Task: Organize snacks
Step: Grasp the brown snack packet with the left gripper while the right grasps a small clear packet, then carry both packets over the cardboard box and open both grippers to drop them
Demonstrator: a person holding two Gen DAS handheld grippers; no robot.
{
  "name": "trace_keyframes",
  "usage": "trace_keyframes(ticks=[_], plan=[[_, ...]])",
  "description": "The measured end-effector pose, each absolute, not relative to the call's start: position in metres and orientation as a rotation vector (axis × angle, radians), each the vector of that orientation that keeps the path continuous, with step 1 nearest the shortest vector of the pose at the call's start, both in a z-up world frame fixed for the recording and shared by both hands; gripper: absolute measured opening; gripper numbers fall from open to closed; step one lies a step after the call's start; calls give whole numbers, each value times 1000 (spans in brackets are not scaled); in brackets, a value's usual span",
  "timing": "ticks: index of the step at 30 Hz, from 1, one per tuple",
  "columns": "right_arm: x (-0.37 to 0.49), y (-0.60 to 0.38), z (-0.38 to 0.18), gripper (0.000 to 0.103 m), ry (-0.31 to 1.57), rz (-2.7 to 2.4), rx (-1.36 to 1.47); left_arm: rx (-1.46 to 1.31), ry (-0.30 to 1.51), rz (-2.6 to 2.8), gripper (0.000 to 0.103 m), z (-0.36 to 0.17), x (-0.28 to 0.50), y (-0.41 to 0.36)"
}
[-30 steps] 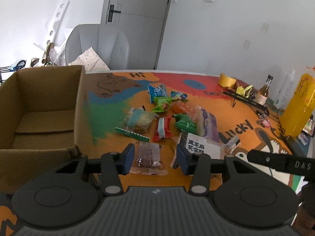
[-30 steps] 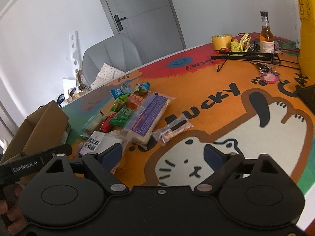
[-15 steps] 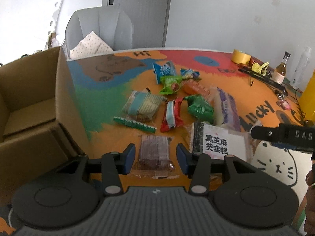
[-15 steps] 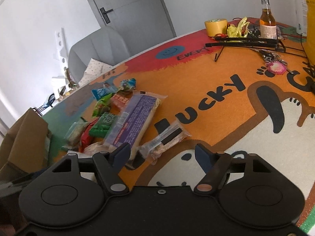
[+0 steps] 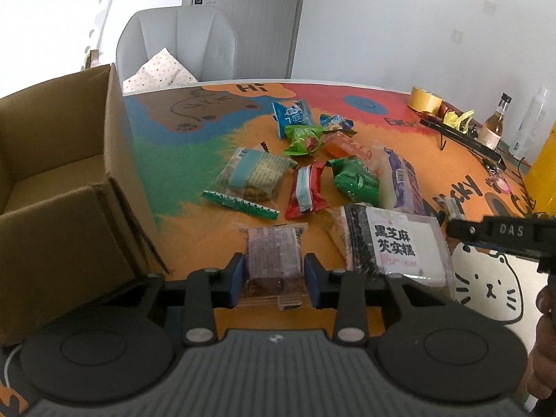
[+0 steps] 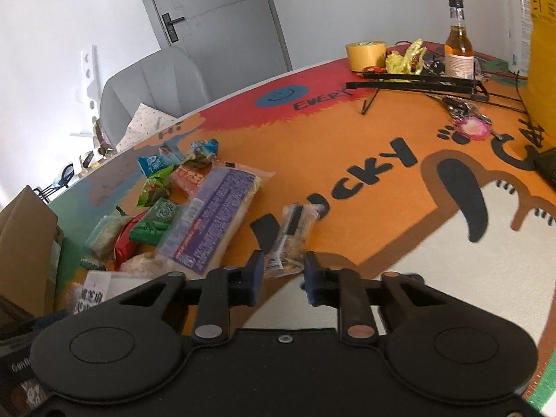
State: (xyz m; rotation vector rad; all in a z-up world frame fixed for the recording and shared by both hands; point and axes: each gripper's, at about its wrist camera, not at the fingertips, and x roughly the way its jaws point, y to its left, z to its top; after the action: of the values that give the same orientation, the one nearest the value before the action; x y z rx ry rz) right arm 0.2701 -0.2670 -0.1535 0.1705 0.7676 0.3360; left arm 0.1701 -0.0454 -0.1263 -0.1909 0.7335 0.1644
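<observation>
My left gripper (image 5: 274, 278) has its jaws closing, and the pads press the sides of a clear packet with a purple-brown cake (image 5: 272, 253) lying on the mat. An open cardboard box (image 5: 52, 173) stands just left of it. In the right wrist view my right gripper (image 6: 283, 271) is closing too, pinching the near end of a slim clear snack bar (image 6: 293, 232). Several more snacks lie in a pile (image 5: 312, 160) between the two. A white packet with black characters (image 5: 392, 243) lies beside the left gripper.
The table wears a colourful cat mat (image 6: 382, 160). At its far right are a tape roll (image 6: 365, 54), a bottle (image 6: 458, 48), a black rack (image 6: 417, 81), keys (image 6: 469, 125) and a tall yellow box (image 6: 542, 52). A grey chair (image 5: 177, 41) stands behind the table.
Both grippers moved forward and down to the mat. The left jaws narrowed onto the purple cake packet. The right jaws went from wide apart to closed on the snack bar's end.
</observation>
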Motion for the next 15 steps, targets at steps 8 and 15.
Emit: trace_keyframes(ticks=[8, 15], plan=[[248, -280, -153, 22, 736, 362, 188, -204, 724, 150, 32, -122, 160, -48], [240, -280, -136, 22, 689, 392, 205, -193, 674, 134, 32, -104, 153, -51]])
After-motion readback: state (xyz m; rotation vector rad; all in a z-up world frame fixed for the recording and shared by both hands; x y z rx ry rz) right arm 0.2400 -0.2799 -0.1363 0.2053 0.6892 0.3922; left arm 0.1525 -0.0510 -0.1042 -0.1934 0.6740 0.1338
